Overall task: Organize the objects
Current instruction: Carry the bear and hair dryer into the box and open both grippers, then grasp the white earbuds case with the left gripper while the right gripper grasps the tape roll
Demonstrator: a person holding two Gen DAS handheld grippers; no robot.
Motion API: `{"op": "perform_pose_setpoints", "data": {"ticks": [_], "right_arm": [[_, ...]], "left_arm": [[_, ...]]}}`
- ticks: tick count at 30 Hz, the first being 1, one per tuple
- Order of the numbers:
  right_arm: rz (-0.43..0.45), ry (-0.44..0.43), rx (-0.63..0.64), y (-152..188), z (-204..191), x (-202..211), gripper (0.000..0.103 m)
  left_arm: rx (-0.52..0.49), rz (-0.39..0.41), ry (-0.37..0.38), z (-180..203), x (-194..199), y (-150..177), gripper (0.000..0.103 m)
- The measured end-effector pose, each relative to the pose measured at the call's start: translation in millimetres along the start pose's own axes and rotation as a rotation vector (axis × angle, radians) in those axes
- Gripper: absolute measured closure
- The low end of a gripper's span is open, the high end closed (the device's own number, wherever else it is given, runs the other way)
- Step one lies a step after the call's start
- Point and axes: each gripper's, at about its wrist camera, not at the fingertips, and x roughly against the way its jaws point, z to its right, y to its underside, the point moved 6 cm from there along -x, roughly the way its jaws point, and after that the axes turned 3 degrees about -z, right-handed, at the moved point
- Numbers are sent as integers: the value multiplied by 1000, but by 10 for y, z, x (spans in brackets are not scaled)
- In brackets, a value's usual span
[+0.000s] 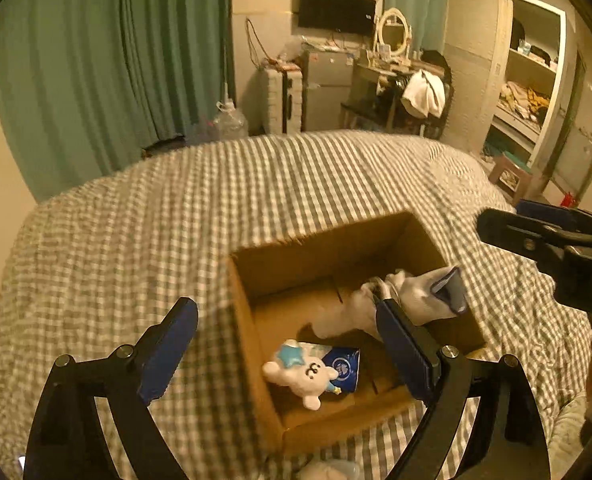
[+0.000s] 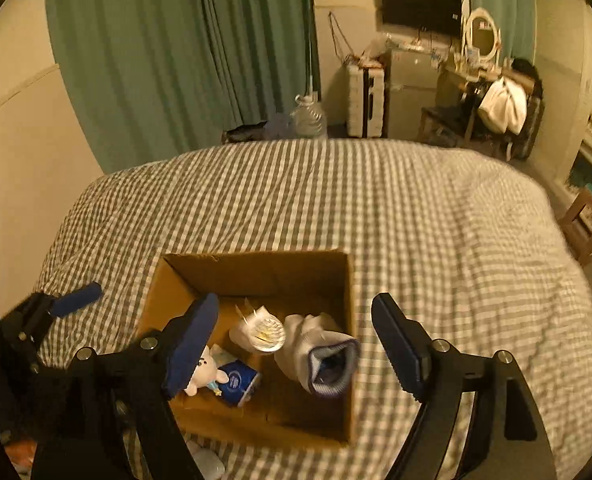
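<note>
Both hand-held tools hang over the open brown cardboard box (image 2: 347,280) on the gingham-covered bed (image 2: 415,220). The left gripper (image 1: 288,344) and right gripper (image 2: 296,340) are each spread, pinching nothing.

Inside, near to far (four items, by my count): one white plush bear (image 1: 307,376), one blue tissue pack (image 2: 238,384), one white sock (image 2: 323,352), one clear plastic cup (image 2: 262,334).

A spread finger dipping lower could catch the box wall and tip it.
</note>
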Motion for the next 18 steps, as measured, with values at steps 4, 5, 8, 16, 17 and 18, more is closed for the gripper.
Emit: {"op": "perform_pose_setpoints", "data": {"ticks": [4, 5, 8, 16, 17, 18], "right_arm": [[29, 30, 37, -37, -52, 555, 24], [37, 37, 48, -32, -88, 711, 24], [47, 50, 66, 49, -193, 1081, 24], [32, 23, 111, 530, -524, 1333, 24], [29, 18, 116, 624, -545, 1317, 24], [20, 11, 125, 732, -593, 1234, 24]], "left_arm": [[-5, 43, -54, -131, 576, -90, 10], [-5, 50, -64, -158, 698, -94, 10], [-2, 71, -96, -256, 1035, -39, 9], [47, 67, -166, -594, 1299, 595, 9], [56, 63, -173, -639, 1262, 728, 9], [68, 61, -176, -672, 1216, 836, 9]]}}
